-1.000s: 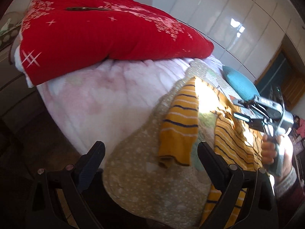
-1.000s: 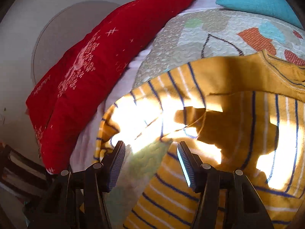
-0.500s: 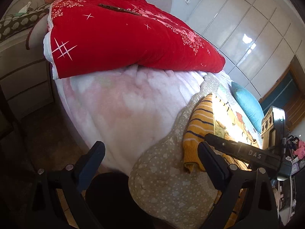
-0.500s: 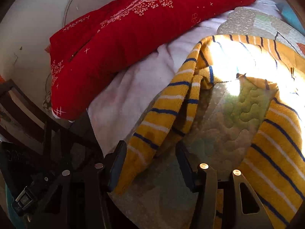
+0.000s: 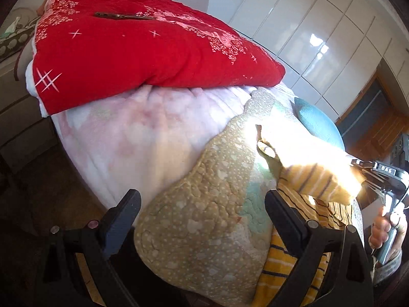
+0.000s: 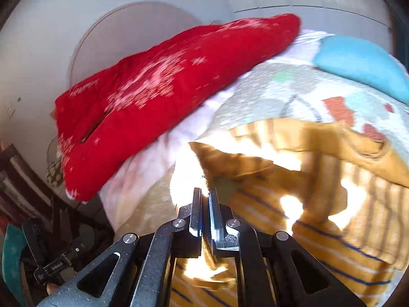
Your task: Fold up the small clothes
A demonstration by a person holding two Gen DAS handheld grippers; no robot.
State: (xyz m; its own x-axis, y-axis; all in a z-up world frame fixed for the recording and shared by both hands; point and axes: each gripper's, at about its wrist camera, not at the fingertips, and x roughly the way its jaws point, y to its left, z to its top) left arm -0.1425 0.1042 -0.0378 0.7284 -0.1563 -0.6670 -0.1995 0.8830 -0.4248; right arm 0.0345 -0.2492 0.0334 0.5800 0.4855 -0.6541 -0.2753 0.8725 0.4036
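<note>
A small yellow striped top [image 6: 332,220] lies on a patterned quilt [image 6: 276,94] on the bed. My right gripper [image 6: 204,194] is shut on the top's sleeve [image 5: 317,179] and holds it lifted over the body of the top. In the left wrist view the right gripper [image 5: 363,179] shows at the right edge with the sleeve end in it. My left gripper [image 5: 204,207] is open and empty, above the quilt's near edge, left of the top [image 5: 301,255].
A red quilted blanket [image 5: 143,51] lies across the far side of the bed on a pink sheet [image 5: 133,138]. A teal cushion [image 6: 363,64] sits at the far right. White wardrobe doors [image 5: 319,25] stand behind. Dark furniture [image 6: 30,204] stands beside the bed.
My right gripper has shut on the sleeve and carried it up and across over the top. The left gripper stayed open and shifted a little.
</note>
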